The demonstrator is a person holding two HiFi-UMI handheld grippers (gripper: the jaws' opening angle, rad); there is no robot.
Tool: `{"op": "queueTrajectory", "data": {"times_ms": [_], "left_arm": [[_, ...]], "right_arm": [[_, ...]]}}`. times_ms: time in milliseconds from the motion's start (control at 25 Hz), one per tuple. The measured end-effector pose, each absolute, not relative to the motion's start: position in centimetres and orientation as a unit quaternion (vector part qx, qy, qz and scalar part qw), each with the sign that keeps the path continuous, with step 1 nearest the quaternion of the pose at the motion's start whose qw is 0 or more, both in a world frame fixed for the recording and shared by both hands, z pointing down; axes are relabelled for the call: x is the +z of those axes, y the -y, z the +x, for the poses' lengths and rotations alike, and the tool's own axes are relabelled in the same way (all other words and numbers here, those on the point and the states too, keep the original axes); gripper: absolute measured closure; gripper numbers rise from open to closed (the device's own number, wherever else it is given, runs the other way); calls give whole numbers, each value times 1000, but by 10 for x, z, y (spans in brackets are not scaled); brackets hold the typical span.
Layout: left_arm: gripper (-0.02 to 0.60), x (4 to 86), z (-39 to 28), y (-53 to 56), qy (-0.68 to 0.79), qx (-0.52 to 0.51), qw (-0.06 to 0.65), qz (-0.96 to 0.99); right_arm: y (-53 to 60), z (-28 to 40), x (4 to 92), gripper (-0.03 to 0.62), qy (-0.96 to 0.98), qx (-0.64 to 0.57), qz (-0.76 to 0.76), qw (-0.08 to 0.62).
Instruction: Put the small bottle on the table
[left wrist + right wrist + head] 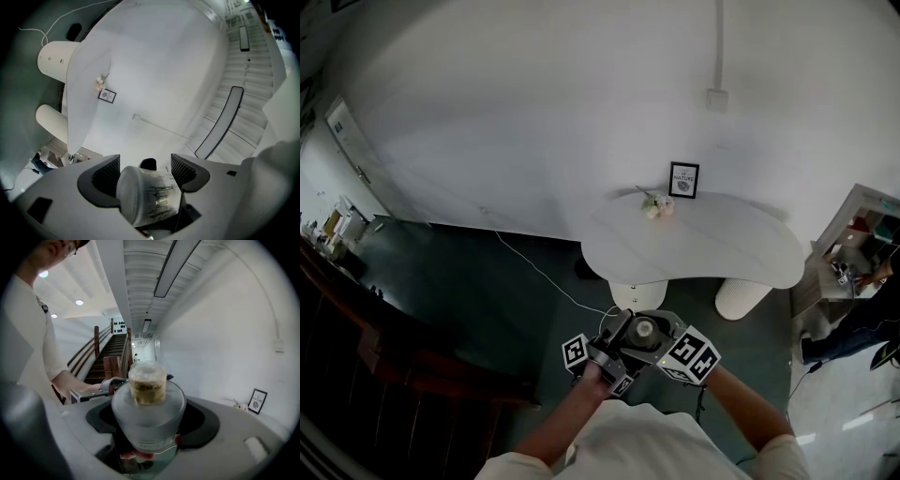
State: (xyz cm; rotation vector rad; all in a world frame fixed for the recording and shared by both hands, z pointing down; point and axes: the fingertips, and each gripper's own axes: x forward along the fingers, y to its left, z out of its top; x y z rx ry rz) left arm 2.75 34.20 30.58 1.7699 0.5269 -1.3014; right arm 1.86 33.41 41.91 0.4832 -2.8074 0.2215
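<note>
left gripper view: left gripper (147,172) jaws clenched on white bottle (149,196). bottle is labelled and lies tilted w/ its round end toward camera. opaque, so contents not visible. risk: tilted hold on a smooth round body, so it may twist or slip out if the squeeze eases before touchdown. table (84,101) is well apart.

right gripper view: right gripper (151,420) jaws grasping frosted jar (147,413), upright. clear top section shows yellowish contents; fill of lower body can't be read. which item is the task's small bottle is not certain; judged to be the white bottle.

head view: both grippers close together in front of torso, off any surface, w/ jar top visible between them. risk: units crowd each other, and a knock could dislodge either load. cable (546,277) on floor lies near route to table: trip hazard. frame (683,179) & flowers (656,204) sit at table's rear edge, so set down on the bare front area.
</note>
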Motion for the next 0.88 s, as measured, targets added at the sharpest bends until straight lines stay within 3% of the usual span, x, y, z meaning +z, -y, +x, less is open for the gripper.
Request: {"op": "queueTrajectory", "data": {"times_ms": [880], "left_arm": [[255,328,-14,-190,-215,-514,465,688]], "right_arm": [[-190,-23,443,244,965,100,187,155]]}}
